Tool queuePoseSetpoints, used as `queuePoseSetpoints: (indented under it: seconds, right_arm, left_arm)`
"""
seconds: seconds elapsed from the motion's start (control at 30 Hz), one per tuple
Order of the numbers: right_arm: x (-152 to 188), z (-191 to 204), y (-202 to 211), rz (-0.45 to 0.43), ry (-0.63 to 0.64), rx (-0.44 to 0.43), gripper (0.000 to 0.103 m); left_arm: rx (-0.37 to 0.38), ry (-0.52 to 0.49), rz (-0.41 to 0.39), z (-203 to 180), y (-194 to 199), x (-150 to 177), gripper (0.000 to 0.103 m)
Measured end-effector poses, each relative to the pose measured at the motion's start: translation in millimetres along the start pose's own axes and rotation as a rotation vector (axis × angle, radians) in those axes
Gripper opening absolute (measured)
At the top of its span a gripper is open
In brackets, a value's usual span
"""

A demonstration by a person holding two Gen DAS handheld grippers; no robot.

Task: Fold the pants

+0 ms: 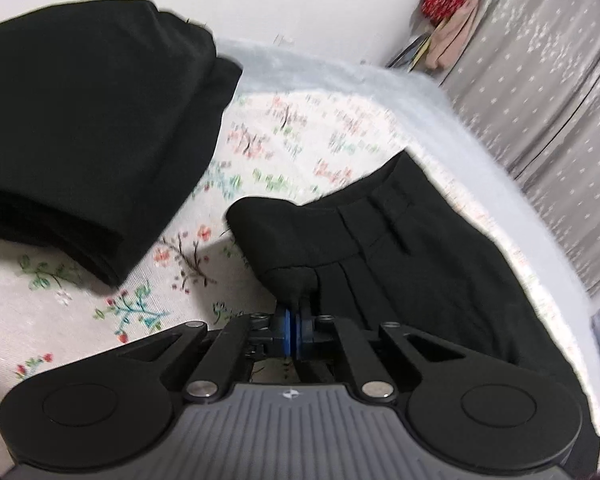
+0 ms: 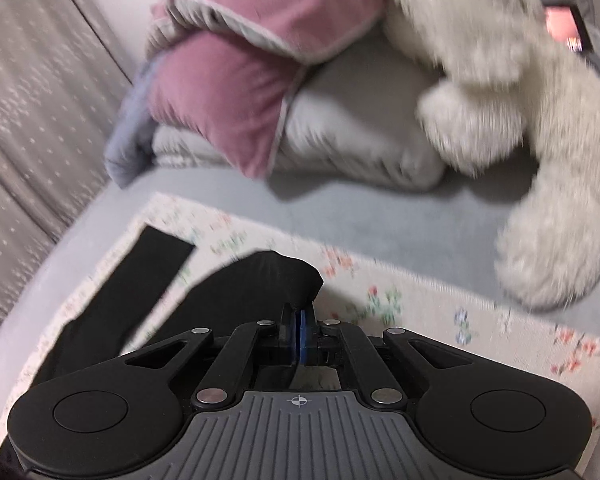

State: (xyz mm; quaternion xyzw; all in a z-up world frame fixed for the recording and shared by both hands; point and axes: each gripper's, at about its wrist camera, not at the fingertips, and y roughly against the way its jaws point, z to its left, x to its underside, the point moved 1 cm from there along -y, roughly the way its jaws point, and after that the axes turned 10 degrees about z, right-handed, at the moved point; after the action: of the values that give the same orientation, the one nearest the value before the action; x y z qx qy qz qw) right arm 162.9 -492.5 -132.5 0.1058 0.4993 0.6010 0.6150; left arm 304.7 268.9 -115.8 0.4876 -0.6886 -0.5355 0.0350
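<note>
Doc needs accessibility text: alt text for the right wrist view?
The right gripper is shut on a bunched edge of black pants lying on a floral cloth. Behind are pink cushions and a white plush toy.

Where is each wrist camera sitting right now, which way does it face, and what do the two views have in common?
Left wrist: sits on the left gripper, angled down at the black pants; a folded black garment lies beyond, a curtain behind. Only the shut gripper shows, pinching pants fabric.
Right wrist: sits on the right gripper, angled down at a pants leg; pink pillows and a plush toy lie beyond. Only the shut gripper shows.
Shared: the pants, the floral cloth, the grey bedding.
</note>
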Motion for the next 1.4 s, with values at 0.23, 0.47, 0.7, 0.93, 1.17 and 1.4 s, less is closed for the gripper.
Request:
queuePoseSetpoints:
  seconds: [0.23, 0.47, 0.7, 0.93, 1.17, 1.4]
  right_arm:
    - [-2.4, -1.1, 23.8, -0.070, 0.057, -0.012, 0.000]
    - [7.6, -6.8, 33.0, -0.050, 0.096, 0.050, 0.000]
    - [13.4, -7.0, 16.3, 0.048, 0.137, 0.130, 0.005]
    - [13.3, -1.9, 17.5, 0.026, 0.162, 0.205, 0.015]
    - [7.0, 21.4, 26.4, -0.067, 0.265, 0.230, 0.026]
    - [6.8, 67.8, -5.5, 0.030, 0.391, 0.098, 0.053]
  left_arm:
    - [0.023, 0.011, 0.016, 19.5, 23.0, -2.8, 0.000]
    - [-0.024, 0.025, 0.040, 28.2, 26.0, 2.2, 0.000]
    - [-0.108, -0.053, 0.059, 18.4, 20.4, 5.7, 0.000]
    - [-0.202, -0.058, 0.026, 23.0, 32.8, 3.5, 0.022]
    - [-0.250, -0.167, -0.091, -0.9, 42.0, -4.6, 0.031]
    - [-0.146, -0.274, -0.056, -50.7, 7.0, -14.8, 0.044]
